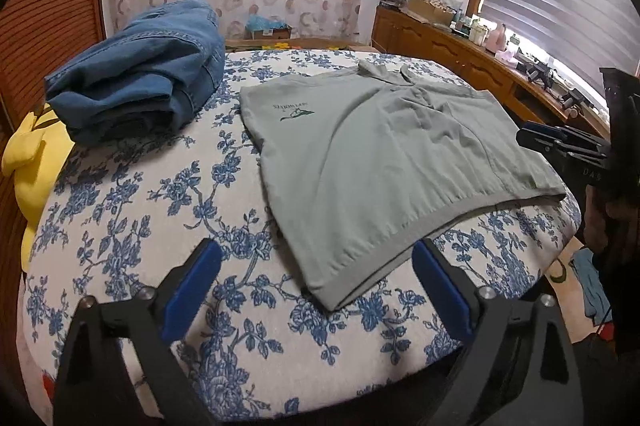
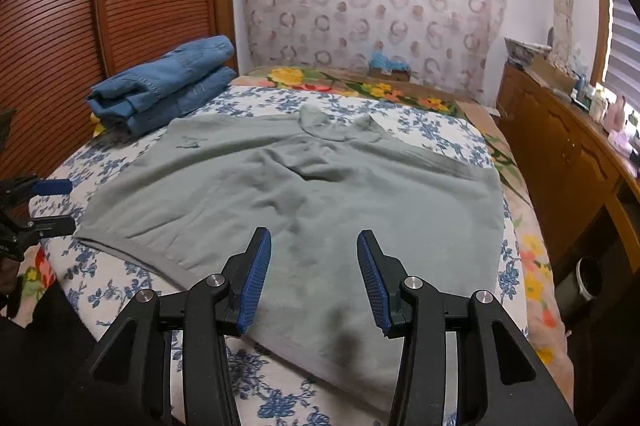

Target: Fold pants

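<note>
A grey-green garment (image 1: 372, 161) with a ribbed hem, a collar and a small dark logo lies flat on the floral bed; it also shows in the right wrist view (image 2: 320, 193). Folded blue denim pants (image 1: 148, 73) sit stacked at the far left of the bed, also in the right wrist view (image 2: 164, 89). My left gripper (image 1: 316, 262) is open and empty, just above the garment's near hem corner. My right gripper (image 2: 314, 246) is open and empty, hovering over the garment's near part. Each gripper appears at the edge of the other's view: the right (image 1: 560, 141), the left (image 2: 44, 205).
The bed (image 1: 160, 209) has a blue-flower cover. A yellow cushion (image 1: 36, 161) lies at its left edge by a slatted wooden door (image 2: 100, 5). A wooden cabinet (image 2: 568, 149) with clutter runs along the right under a window. A patterned curtain (image 2: 368, 5) hangs behind.
</note>
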`<move>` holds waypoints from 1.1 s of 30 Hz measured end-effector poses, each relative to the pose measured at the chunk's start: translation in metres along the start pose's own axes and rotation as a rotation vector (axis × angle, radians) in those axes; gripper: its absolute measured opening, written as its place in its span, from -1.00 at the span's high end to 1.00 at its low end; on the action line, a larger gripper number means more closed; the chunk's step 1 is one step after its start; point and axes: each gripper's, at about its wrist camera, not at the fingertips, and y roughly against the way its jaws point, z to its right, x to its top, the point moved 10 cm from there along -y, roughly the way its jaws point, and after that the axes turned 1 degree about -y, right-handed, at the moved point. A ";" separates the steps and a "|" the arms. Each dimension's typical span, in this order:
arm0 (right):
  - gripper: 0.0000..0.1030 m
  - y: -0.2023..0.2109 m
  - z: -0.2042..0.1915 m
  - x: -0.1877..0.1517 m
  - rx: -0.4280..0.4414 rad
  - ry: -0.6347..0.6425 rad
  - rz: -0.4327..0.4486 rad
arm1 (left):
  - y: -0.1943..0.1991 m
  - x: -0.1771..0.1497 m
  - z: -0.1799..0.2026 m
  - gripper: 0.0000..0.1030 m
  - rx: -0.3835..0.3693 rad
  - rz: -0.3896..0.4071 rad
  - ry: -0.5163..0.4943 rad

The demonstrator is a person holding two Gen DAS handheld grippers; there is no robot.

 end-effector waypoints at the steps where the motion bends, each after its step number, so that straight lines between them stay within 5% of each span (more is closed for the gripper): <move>1: 0.12 0.000 -0.001 -0.001 0.001 0.001 0.000 | 0.000 -0.001 0.000 -0.79 -0.003 -0.001 0.004; 6: 0.12 0.000 -0.001 -0.006 -0.001 -0.005 -0.008 | 0.000 -0.005 0.001 -0.40 -0.010 -0.010 0.004; 11: 0.12 0.000 0.002 -0.010 -0.005 -0.019 -0.010 | -0.001 -0.008 0.000 -0.26 -0.009 -0.024 0.003; 25: 0.12 0.009 -0.001 -0.010 -0.001 -0.024 0.011 | -0.014 -0.012 0.002 -0.24 0.016 -0.069 -0.022; 30: 0.12 0.011 0.000 -0.012 0.000 -0.032 0.019 | -0.019 -0.014 0.006 0.44 0.003 -0.076 -0.025; 33: 0.12 0.012 0.001 -0.014 0.000 -0.038 0.017 | -0.020 -0.013 0.004 0.69 0.007 -0.076 -0.019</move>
